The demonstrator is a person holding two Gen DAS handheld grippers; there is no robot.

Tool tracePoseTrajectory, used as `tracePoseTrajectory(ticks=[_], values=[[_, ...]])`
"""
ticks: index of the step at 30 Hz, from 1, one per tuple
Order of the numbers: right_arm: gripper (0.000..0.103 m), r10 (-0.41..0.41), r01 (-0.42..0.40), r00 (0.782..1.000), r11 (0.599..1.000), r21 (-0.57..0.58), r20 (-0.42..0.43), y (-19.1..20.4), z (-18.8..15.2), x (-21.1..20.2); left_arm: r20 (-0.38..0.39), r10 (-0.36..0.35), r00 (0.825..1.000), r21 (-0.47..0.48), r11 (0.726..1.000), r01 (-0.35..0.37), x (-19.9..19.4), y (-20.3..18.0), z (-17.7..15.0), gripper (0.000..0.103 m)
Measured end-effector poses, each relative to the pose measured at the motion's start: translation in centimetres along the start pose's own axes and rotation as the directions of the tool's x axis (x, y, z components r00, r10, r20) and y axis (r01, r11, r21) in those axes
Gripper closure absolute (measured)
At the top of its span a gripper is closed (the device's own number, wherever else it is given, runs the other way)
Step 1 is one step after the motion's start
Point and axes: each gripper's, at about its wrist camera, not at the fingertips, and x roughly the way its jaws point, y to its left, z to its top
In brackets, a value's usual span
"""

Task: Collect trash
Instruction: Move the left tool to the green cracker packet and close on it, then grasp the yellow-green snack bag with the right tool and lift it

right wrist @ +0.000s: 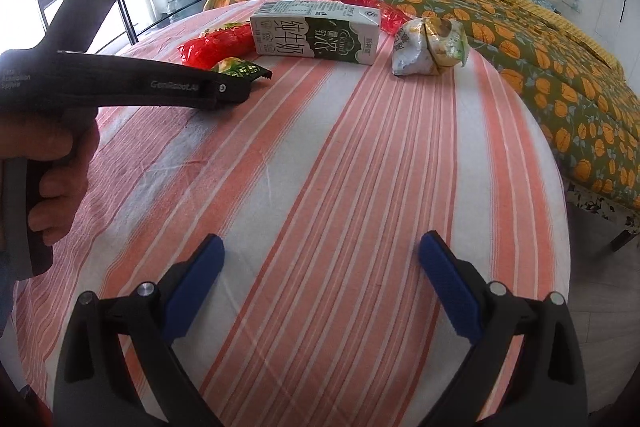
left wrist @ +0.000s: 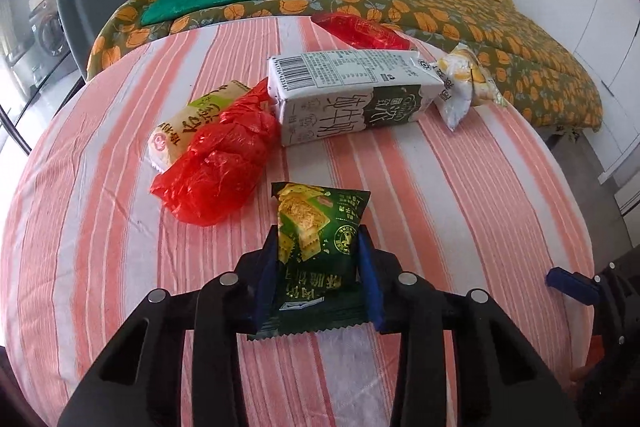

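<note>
**Left claw holds the green packet; the rest lies ahead**

Your left gripper (left wrist: 318,267) is clenched on the green packet (left wrist: 320,239), blue pads pressing its two side edges. The packet's long axis runs straight out along the fingers, its crimped end toward you, its far end pointing at the pile. From these views you cannot tell whether it is lifted off the striped cloth (left wrist: 460,195) or just resting on it.

Your right gripper (right wrist: 320,279) is released, jaws spread wide over bare cloth, holding nothing.

The remaining trash sits farther up the table: the carton (right wrist: 316,31) lies on its side, long axis across your right claw's line of reach, so a straight approach would straddle its narrow width. The foil bag (right wrist: 430,47) lies just right of it, nearest your right hand. The red bag (left wrist: 218,167) and the pale packet (left wrist: 192,123) it overlaps lie left of the carton, closer to your left hand. Another red wrapper (left wrist: 360,31) sits behind the carton.
</note>
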Motion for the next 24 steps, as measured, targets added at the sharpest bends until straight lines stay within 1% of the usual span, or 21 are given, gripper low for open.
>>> tracePoseTrajectory(ticks=[2, 6, 10, 11, 12, 13, 14, 15, 17, 19, 20, 22, 24], values=[[0.008, -0.001, 0.001, 1.000, 1.000, 0.002, 0.001, 0.0, 0.0, 0.0, 0.020, 0.003, 1.000, 0.006, 1.000, -0.003, -1.6, 0.3, -1.4, 0.068], [0.008, -0.006, 0.006, 1.000, 1.000, 0.009, 0.002, -0.1, 0.0, 0.0, 0.034, 0.025, 0.999, 0.005, 1.000, -0.025, -4.8, 1.3, -5.7, 0.068], [0.008, -0.008, 0.008, 1.000, 1.000, 0.007, 0.001, -0.1, 0.0, 0.0, 0.047, 0.071, 0.996, 0.014, 0.997, -0.072, -5.9, 1.7, -9.0, 0.064], [0.008, -0.008, 0.008, 1.000, 1.000, 0.007, 0.001, -0.1, 0.0, 0.0, 0.055, 0.080, 0.995, 0.016, 0.997, -0.081, -5.9, 1.8, -9.4, 0.059], [0.008, -0.009, 0.009, 1.000, 1.000, 0.007, 0.002, -0.1, 0.0, 0.0, 0.062, 0.092, 0.994, 0.016, 0.996, -0.093, -5.9, 1.9, -9.7, 0.047], [0.008, -0.010, 0.010, 1.000, 1.000, 0.006, 0.002, 0.0, 0.0, 0.0, 0.067, 0.112, 0.992, 0.007, 0.994, -0.112, -5.8, 2.1, -9.8, 0.041], [0.008, -0.011, 0.011, 1.000, 1.000, 0.006, 0.002, 0.0, 0.0, 0.0, 0.062, 0.119, 0.991, -0.011, 0.993, -0.118, -5.8, 2.4, -9.6, 0.033], [0.008, -0.011, 0.011, 1.000, 1.000, 0.008, 0.002, 0.0, 0.0, 0.0, 0.055, 0.110, 0.992, -0.030, 0.994, -0.108, -5.7, 2.8, -9.6, 0.027], [0.008, -0.012, 0.012, 1.000, 1.000, 0.017, 0.002, -0.2, -0.1, 0.0, 0.044, 0.095, 0.994, -0.038, 0.995, -0.094, -5.4, 3.2, -9.4, 0.023], [0.008, -0.011, 0.011, 1.000, 0.999, 0.032, 0.005, -0.5, -0.1, -0.1, 0.040, 0.120, 0.992, -0.023, 0.993, -0.119, -5.3, 2.9, -9.4, 0.019], [0.008, -0.012, 0.012, 1.000, 0.999, 0.044, 0.008, -0.8, -0.1, -0.2, 0.035, 0.135, 0.990, -0.027, 0.991, -0.134, -5.2, 2.9, -9.4, 0.014], [0.008, -0.083, 0.082, 0.996, 0.995, 0.049, 0.015, -1.6, 0.0, -0.4, 0.026, 0.119, 0.993, -0.055, 0.992, -0.117, -5.0, 3.4, -9.4, 0.012], [0.008, -0.146, 0.145, 0.988, 0.989, 0.040, 0.042, -2.6, 0.9, -0.5, 0.022, 0.116, 0.993, -0.057, 0.992, -0.115, -4.9, 3.5, -9.4, 0.010]])
